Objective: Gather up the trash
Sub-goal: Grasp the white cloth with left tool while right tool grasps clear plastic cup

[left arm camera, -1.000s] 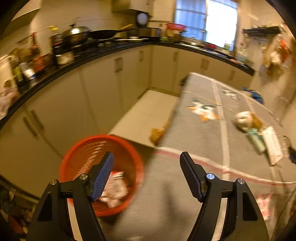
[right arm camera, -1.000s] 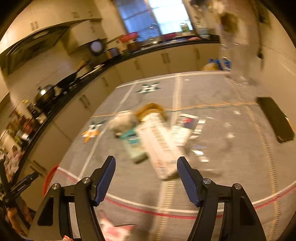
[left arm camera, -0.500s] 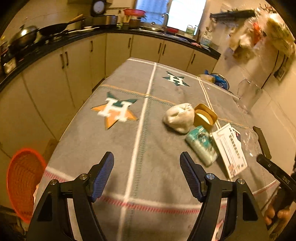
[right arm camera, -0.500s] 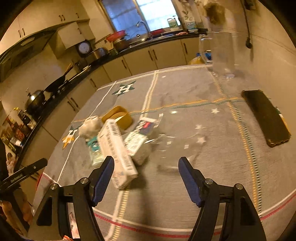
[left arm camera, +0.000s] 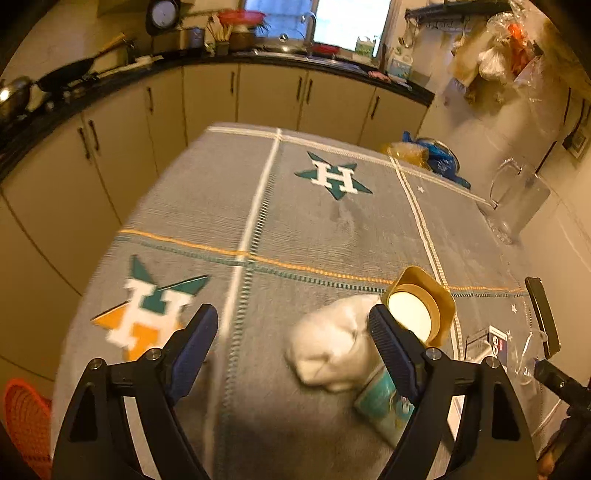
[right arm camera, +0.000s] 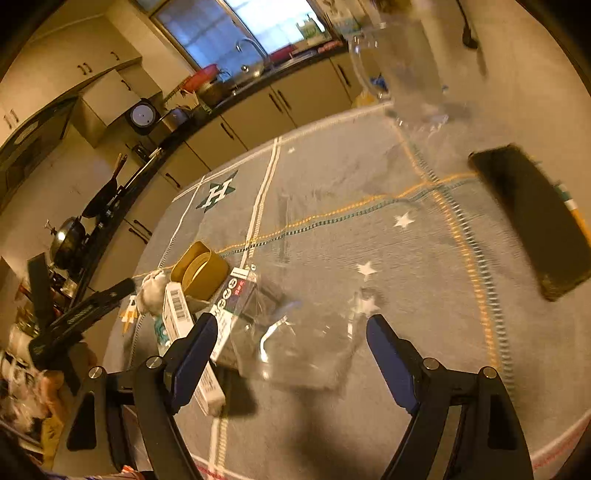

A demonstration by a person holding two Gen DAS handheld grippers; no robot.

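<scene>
Reach step. Left gripper (left arm camera: 293,343) spread, empty, white wad (left arm camera: 328,347) lower centre between fingers. Right gripper (right arm camera: 291,345) spread over clear wrapper (right arm camera: 303,343). Next: lower, close. Red bin (left arm camera: 26,421) lower left.

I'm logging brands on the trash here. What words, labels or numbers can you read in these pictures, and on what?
"H": on the green star woven into the tablecloth.
"H": on the green and orange star, blurred.
White box: a barcode, digits too small to read.
Dark leaflet: round icons and red marks, unreadable.
Teal packet: print too blurred.
Clock on the counter: dial unreadable.
</scene>
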